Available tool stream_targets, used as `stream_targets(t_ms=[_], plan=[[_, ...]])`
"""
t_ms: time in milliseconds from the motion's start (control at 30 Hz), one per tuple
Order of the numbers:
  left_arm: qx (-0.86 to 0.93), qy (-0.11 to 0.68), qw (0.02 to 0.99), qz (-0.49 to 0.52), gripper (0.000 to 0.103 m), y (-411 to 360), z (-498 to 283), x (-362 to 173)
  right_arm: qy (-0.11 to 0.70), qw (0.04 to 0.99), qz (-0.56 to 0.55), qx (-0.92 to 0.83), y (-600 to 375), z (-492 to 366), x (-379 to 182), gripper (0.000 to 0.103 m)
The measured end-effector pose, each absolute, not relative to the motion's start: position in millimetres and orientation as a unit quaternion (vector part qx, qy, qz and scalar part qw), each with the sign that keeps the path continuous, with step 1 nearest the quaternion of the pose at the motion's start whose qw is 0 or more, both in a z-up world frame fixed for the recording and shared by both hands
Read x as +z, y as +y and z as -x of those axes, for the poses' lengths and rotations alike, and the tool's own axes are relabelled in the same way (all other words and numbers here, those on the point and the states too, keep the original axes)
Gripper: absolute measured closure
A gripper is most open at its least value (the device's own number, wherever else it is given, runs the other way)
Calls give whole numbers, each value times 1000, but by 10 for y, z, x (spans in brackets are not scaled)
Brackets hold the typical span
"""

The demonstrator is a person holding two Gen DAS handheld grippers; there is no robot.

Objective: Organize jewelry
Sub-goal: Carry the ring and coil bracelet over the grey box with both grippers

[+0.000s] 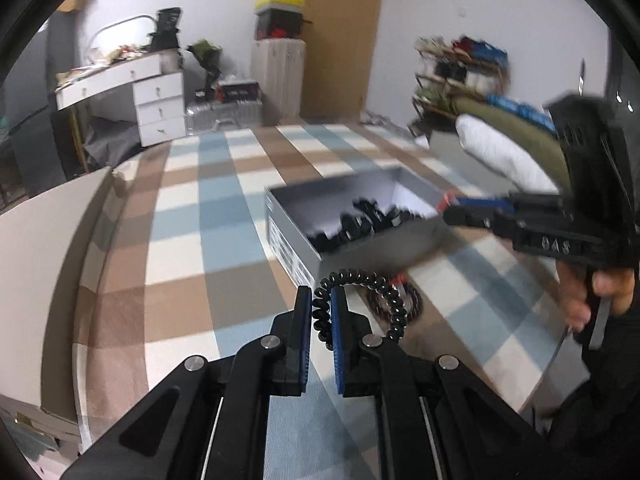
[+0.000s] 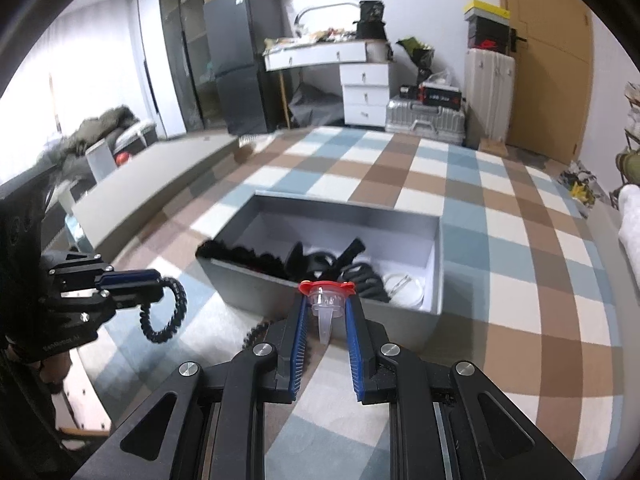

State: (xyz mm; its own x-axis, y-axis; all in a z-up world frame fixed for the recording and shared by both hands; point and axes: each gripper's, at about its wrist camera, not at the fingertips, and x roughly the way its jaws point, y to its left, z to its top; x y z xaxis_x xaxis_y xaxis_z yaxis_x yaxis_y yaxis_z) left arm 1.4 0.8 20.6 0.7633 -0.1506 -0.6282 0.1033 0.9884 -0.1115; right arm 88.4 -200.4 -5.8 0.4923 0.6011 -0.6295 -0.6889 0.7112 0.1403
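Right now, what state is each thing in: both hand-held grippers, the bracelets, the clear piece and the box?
Left hand-held gripper: shut on black bead bracelet.
Black bead bracelet: lifted, dangling.
Right hand-held gripper: shut on clear plastic piece.
Clear plastic piece: held near the box's front wall.
Grey box: open, holding dark items.
Dark bracelet: lying on the blanket.

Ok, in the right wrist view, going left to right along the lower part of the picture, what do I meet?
Left tongs → black bead bracelet hanging from them → clear plastic piece with a red cap in the right tongs → white round dish in the grey box.
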Motion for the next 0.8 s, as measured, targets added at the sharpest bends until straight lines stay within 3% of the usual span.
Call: stream_targets(t_ms=[267, 800], plan=[[-45, 300, 951, 60, 98, -45, -281, 360, 336, 860, 6, 384, -2110, -1063, 13, 85], [-17, 323, 945, 55, 98, -139, -796, 284, 362, 849, -92, 374, -2170, -1498, -118, 85]])
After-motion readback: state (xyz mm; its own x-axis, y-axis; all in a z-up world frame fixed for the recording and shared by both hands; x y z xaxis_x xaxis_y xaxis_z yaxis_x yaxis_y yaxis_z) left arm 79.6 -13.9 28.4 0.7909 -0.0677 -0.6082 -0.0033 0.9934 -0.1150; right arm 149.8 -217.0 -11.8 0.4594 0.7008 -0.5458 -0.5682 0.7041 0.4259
